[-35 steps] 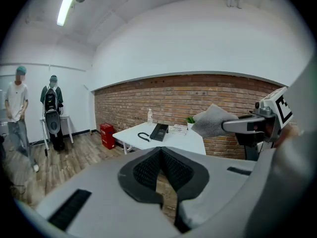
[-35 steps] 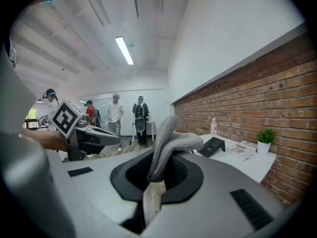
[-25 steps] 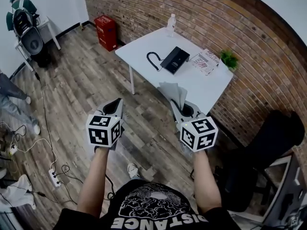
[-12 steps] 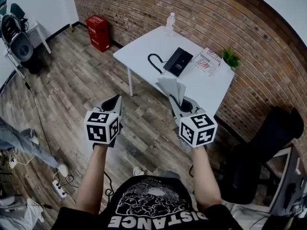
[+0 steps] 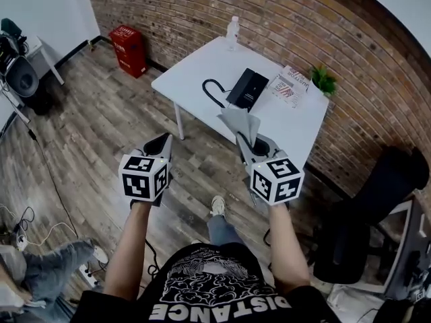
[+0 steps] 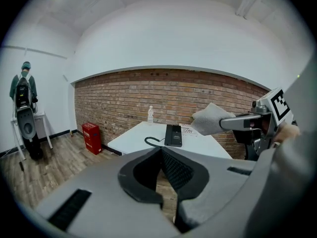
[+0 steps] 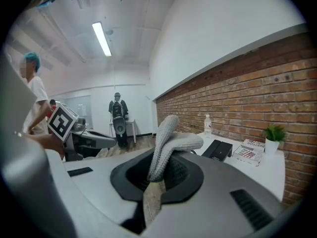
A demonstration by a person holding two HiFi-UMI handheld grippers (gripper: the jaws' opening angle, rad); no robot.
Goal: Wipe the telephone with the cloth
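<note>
jaws of the left gripper (image 5: 163, 139) are pressed together with nothing between them; the left gripper view shows the two ridged pads meeting at their tips (image 6: 161, 151). this gripper is held in the air over the wooden floor (image 5: 101, 133), level with the other one and a little apart from it.

jaws of the right gripper (image 5: 245, 140) are clamped on a grey cloth (image 5: 240, 121). in the right gripper view the cloth (image 7: 166, 143) rises out from between the pads and folds over to the right at its top. seen from the head, the cloth hangs in front of the near edge of the white table (image 5: 195, 69), and neither it nor the gripper touches the table.

further off, a red box (image 5: 128, 48) stands on the floor against the brick wall (image 5: 202, 5), left of the table. a clear plastic bottle (image 5: 232, 29) stands upright at the table's far corner. the black telephone (image 5: 246, 88) lies flat near the middle of the table, well apart from both grippers, with its black coiled cord (image 5: 210, 91) looping just to its left. right of the telephone lies a printed booklet (image 5: 288, 86), and beyond that a small green potted plant (image 5: 323, 81) stands near the wall. a black chair (image 5: 377, 200) stands on the floor at the right, past the table's end.
</note>
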